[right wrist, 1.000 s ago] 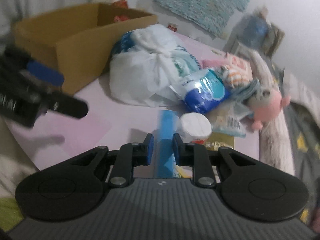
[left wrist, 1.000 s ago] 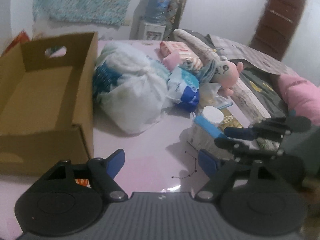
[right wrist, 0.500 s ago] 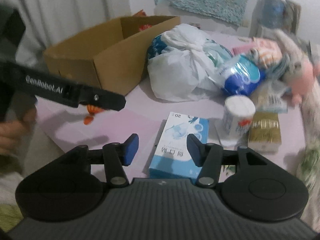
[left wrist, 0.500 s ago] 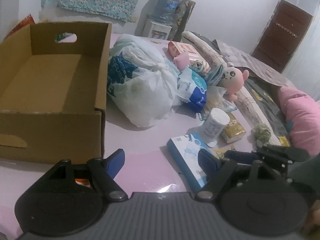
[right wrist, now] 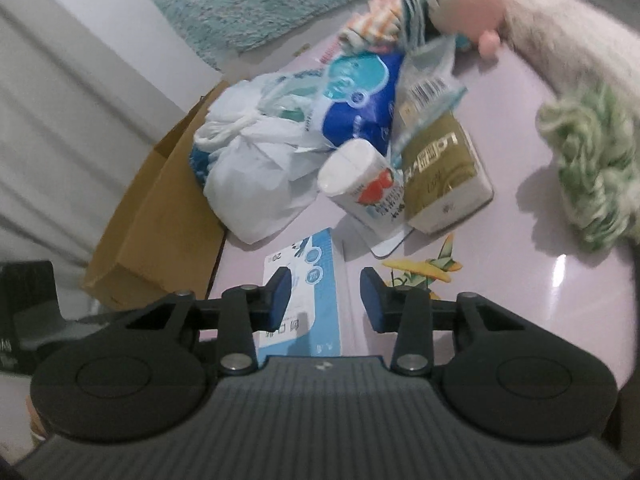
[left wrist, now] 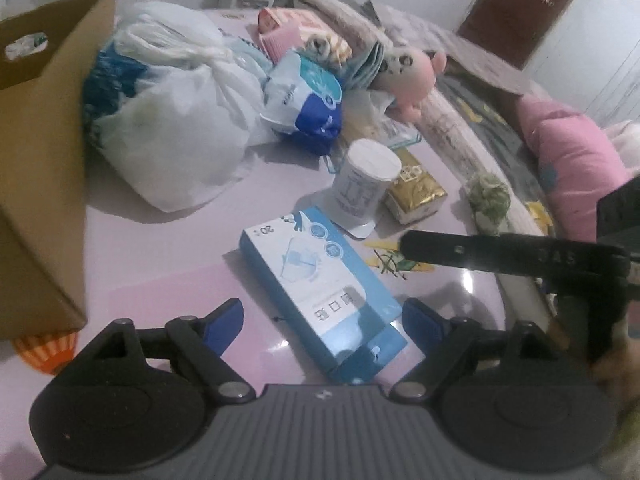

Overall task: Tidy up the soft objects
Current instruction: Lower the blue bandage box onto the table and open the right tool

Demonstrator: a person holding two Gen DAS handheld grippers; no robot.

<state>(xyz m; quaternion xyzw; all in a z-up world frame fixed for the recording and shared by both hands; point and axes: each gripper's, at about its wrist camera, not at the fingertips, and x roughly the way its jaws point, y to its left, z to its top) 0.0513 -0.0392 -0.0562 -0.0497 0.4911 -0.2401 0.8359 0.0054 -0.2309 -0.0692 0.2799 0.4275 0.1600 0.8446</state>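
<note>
The left hand-held gripper (left wrist: pixel 322 316), jaws just widened, hangs over a blue box (left wrist: pixel 316 280) lying flat on the pink table (left wrist: pixel 168 256)

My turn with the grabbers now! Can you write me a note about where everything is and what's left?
Left gripper: open, jaws just widened, straddling the near end of the blue box, not squeezing.
Right gripper: open, jaws just narrowed, nothing gripped; blue box's edge lies below.
Cardboard box at the left looks empty.
White bag, tissue pack, pink plush and green yarn lie on the table.
Left: nothing sorted yet.
</note>
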